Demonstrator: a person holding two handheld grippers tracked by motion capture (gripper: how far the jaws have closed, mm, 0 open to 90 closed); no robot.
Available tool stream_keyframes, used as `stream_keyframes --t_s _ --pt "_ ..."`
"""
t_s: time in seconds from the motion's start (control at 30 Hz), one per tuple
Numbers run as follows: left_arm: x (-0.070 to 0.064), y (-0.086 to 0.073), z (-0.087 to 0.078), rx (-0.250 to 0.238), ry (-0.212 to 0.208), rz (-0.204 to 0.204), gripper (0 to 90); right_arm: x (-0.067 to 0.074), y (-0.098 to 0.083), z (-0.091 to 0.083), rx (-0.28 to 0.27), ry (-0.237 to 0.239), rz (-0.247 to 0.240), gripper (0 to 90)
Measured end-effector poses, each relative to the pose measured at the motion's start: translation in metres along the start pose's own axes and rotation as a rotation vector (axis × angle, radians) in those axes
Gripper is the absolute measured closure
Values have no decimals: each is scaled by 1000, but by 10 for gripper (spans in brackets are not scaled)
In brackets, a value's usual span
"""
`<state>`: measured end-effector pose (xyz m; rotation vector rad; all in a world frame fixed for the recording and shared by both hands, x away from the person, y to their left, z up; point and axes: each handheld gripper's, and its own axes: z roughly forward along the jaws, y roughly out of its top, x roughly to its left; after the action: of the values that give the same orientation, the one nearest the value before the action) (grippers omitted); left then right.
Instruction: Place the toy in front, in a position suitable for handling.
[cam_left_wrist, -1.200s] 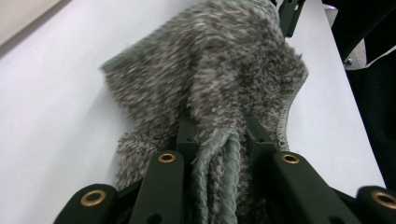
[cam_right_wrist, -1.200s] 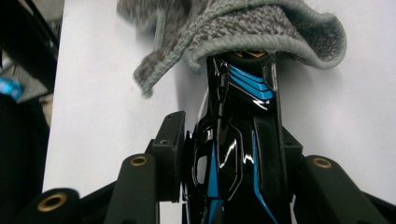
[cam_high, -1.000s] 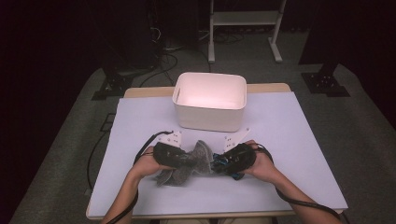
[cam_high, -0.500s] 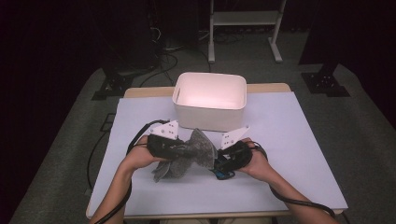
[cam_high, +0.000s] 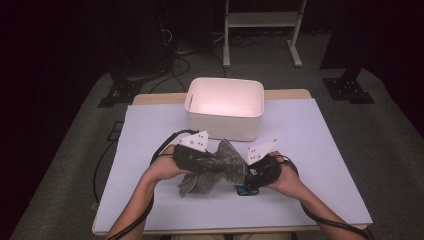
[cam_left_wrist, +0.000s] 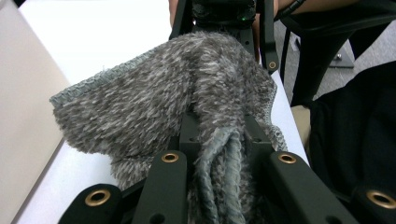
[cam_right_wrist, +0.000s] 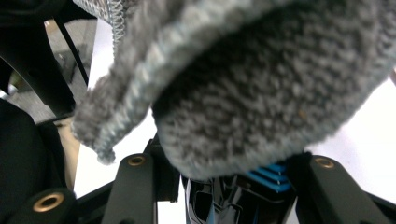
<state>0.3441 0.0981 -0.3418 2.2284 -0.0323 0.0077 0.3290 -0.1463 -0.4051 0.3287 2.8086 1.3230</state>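
A grey fuzzy cloth (cam_high: 226, 161) hangs between my two grippers above the white table cover (cam_high: 320, 150). My left gripper (cam_high: 211, 165) is shut on one bunched end of it; in the left gripper view the grey cloth (cam_left_wrist: 154, 102) is pinched between the jaws of the left gripper (cam_left_wrist: 219, 140) and runs across to the right gripper (cam_left_wrist: 224, 18). My right gripper (cam_high: 246, 176) holds the other end. In the right gripper view the cloth (cam_right_wrist: 261, 93) drapes over the jaws and hides their tips. A small blue and black thing (cam_right_wrist: 268, 179) sits low between them; I cannot tell what it is.
A white rectangular bin (cam_high: 225, 102) stands just behind the grippers at the table's middle, empty inside. A cable loops from the left gripper over the table's left part. A metal stand and cables are on the floor beyond.
The left hand has risen and moved away from the person toward the bin, lifting its end of the cloth off the table. The right hand has stayed about where it was.
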Motion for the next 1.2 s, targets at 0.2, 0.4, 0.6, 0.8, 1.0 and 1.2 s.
stream_keyframes --t_s 0.2,0.4,0.6,0.8,1.0,1.2 --pt "-3 11 5 8 -19 30 752 5 1 -8 30 -4 -24 499" --pt "-7 22 8 29 -26 59 752 10 1 -10 57 -37 -45 555" --pt "-5 23 -7 11 -2 46 752 6 9 -4 7 -5 -22 556" --pt "-3 17 -21 36 28 29 750 4 15 8 -13 17 -31 555" --pt "-2 9 -13 28 7 -2 749 6 13 12 -5 14 -28 551" --pt "-2 11 -13 45 7 2 749 4 11 5 -24 28 -18 518"
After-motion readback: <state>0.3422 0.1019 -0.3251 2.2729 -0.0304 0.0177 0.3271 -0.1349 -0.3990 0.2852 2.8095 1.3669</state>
